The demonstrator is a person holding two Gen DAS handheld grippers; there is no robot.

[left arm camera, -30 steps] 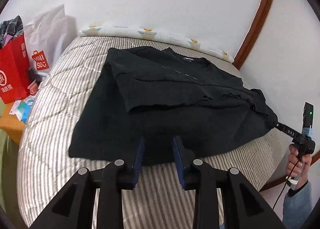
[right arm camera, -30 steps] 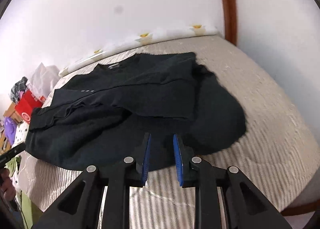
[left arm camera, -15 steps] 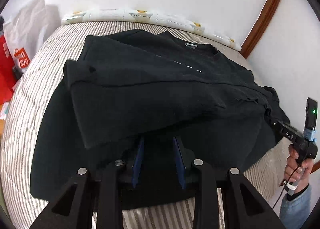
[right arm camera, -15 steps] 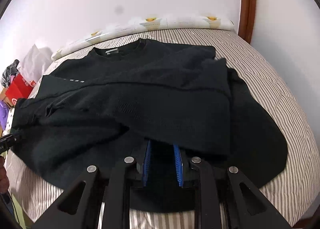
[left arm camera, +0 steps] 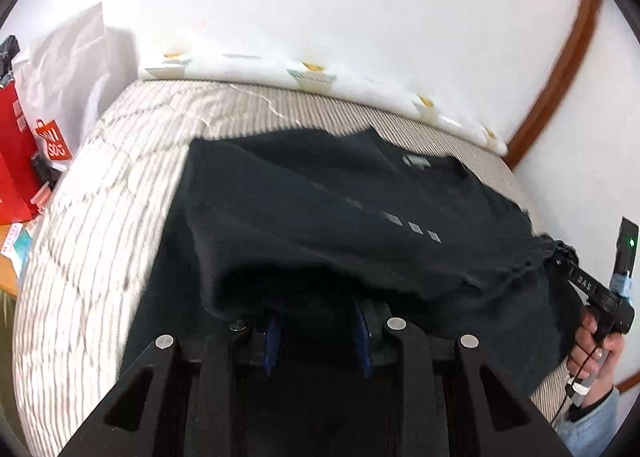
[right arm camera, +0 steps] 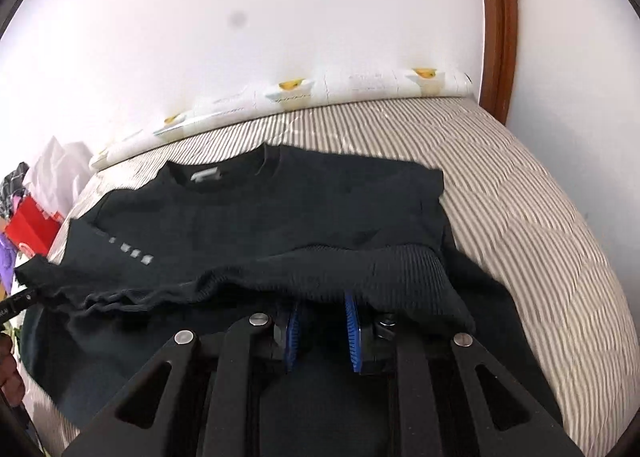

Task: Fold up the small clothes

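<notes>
A black long-sleeved top [left arm camera: 328, 225] lies on the striped bed, both sleeves folded across its body; it also shows in the right wrist view [right arm camera: 280, 217]. My left gripper [left arm camera: 318, 321] is open, its blue-padded fingertips pushed under the folded left sleeve, with the lower body cloth beneath them. My right gripper [right arm camera: 322, 315] is open in the same way, its fingertips under the ribbed cuff [right arm camera: 400, 269] of the right sleeve. The tips of both grippers are hidden by cloth. The right gripper also appears at the right edge of the left wrist view [left arm camera: 592, 289].
The striped mattress [left arm camera: 100, 217] ends at a white wall with a rolled pad [right arm camera: 352, 87] along the head. Red and white shopping bags [left arm camera: 24, 145] stand off the left side. A brown door frame [right arm camera: 496, 17] is at the right.
Both grippers have moved forward over the hem and slid under the folded sleeves. The shirt now fills more of each view. Jaw gaps look unchanged.
</notes>
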